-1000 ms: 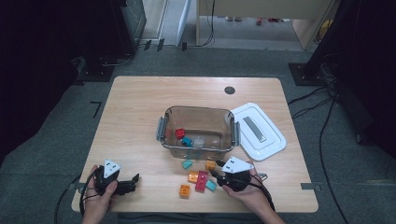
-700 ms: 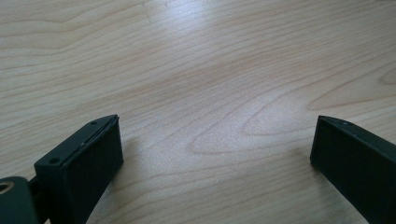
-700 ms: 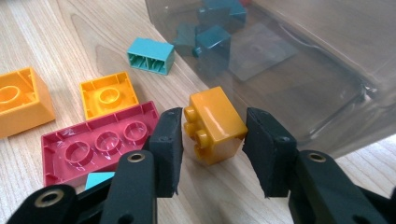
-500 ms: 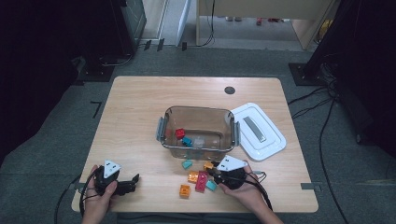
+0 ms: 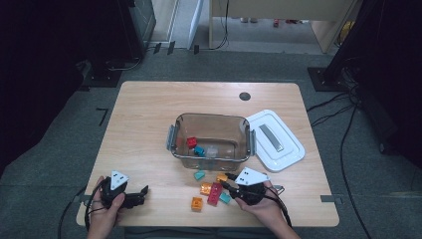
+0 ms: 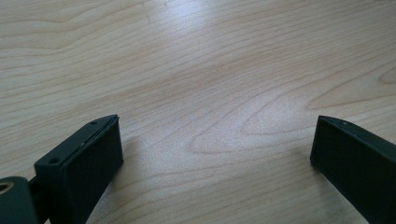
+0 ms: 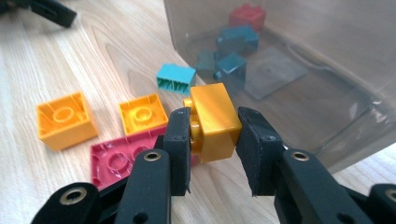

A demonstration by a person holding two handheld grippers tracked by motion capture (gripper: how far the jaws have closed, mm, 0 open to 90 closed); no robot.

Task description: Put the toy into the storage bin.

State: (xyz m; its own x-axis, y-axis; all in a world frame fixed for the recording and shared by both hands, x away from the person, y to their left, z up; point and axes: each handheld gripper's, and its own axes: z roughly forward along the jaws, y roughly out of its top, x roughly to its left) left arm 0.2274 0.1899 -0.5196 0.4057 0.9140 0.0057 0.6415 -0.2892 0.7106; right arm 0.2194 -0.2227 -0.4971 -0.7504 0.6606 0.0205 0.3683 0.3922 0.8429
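**Right gripper pinching yellow brick beside bin**

Right gripper [image 7: 214,128] clamped on yellow brick [image 7: 212,120], 1 pad on each side; jaws just closed further onto it. Brick held just in front of the clear bin [image 7: 299,56], near its front wall, at the bench's near edge [image 5: 149,124]. In the high view, right gripper [image 5: 230,188] seen just below the bin [image 5: 211,119], brick [image 5: 222,177] at its tip.

Left gripper [image 6: 212,154] spread wide, nothing between the pads, over bare bench [image 6: 196,70]. High view: left gripper [image 5: 143,191] at the near left corner, well apart from the bricks.

Loose on bench near right gripper: teal brick [image 7: 175,80], 2 orange bricks [image 7: 65,119] [image 7: 142,112], pink plate [image 7: 123,158] touching the nearer orange one. Inside bin: red brick [image 7: 246,16], teal bricks [image 7: 233,46]. White lid [image 5: 274,140] lying flat just right of the bin.
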